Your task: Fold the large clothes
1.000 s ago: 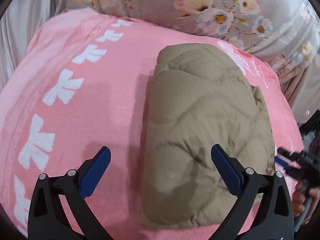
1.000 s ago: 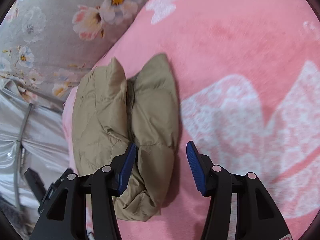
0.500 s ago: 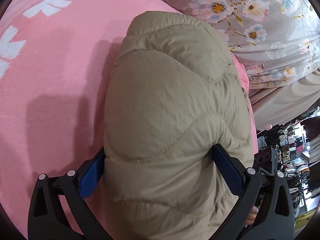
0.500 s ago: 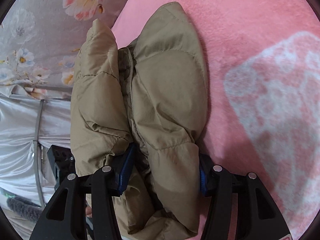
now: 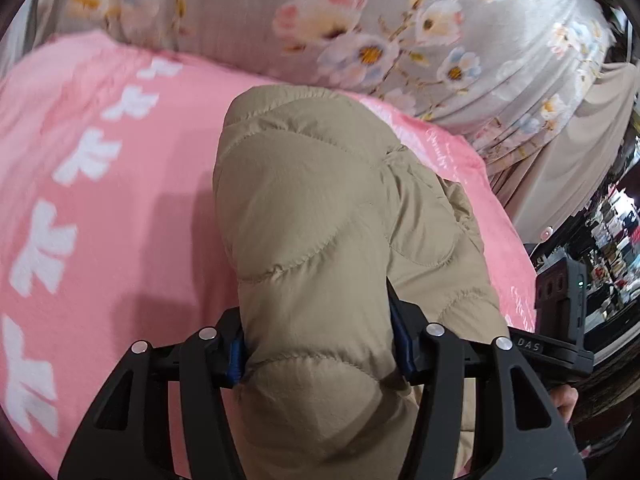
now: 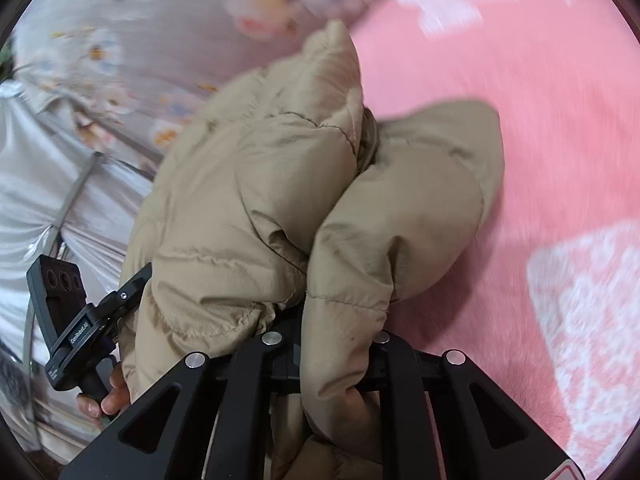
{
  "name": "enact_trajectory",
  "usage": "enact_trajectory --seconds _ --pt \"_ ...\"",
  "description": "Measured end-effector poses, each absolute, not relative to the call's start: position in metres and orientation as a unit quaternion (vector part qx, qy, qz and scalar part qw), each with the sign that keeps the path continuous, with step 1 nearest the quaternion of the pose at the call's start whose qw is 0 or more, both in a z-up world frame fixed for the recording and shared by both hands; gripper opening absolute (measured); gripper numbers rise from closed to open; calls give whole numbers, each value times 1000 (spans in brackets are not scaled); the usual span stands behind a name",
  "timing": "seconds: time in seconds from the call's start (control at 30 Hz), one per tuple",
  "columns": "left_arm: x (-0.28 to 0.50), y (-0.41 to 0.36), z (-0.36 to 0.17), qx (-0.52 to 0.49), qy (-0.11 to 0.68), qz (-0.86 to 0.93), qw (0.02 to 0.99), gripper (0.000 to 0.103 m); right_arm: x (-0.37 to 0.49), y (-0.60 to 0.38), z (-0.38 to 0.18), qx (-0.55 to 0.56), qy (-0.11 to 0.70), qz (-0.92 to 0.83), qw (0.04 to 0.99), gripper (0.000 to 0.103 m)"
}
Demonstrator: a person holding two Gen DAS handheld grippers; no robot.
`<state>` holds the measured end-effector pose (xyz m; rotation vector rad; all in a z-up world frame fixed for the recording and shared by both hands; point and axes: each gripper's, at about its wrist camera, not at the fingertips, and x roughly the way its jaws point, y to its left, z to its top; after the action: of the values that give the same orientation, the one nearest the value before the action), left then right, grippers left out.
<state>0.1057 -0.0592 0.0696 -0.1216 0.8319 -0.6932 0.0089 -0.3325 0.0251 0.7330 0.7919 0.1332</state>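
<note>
A folded beige quilted jacket (image 5: 304, 208) is lifted at its near end off the pink blanket (image 5: 100, 240). My left gripper (image 5: 318, 350) has its blue pads pressed into the bundle's sides and its jaws are closing on it. In the right wrist view the jacket (image 6: 260, 184) bulges in two puffy folds. My right gripper (image 6: 332, 332) pinches the right-hand fold, its jaws closing on the fabric, its pads hidden by cloth. The left gripper's body (image 6: 60, 308) and a hand (image 6: 108, 396) show beyond the jacket at the left.
The pink blanket (image 6: 560, 120) with white prints spreads wide to one side of the jacket. A grey floral sheet (image 5: 360, 20) lies behind it. The bed's edge and cluttered shelves (image 5: 612, 240) are at the far right of the left wrist view.
Both grippers closed in around the jacket, then squeezed it. The bundle has come up off the blanket, bunched narrower, and the right wrist has rolled.
</note>
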Motion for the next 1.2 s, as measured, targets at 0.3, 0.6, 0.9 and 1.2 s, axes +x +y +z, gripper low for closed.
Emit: enact_trajectory --seconds 0.3,0.6,0.9,1.2 --pt "88 -48 155 -38 281 -338 897 50 9 -301 144 233 267 57 933 12" --pt "117 -11 211 -53 184 -345 919 50 48 -262 214 150 195 53 968 12" --pt "196 12 184 -52 192 -304 932 50 143 -239 192 149 220 60 962 13" --pt "296 22 59 -49 287 -242 925 52 243 -229 66 169 304 61 936 13"
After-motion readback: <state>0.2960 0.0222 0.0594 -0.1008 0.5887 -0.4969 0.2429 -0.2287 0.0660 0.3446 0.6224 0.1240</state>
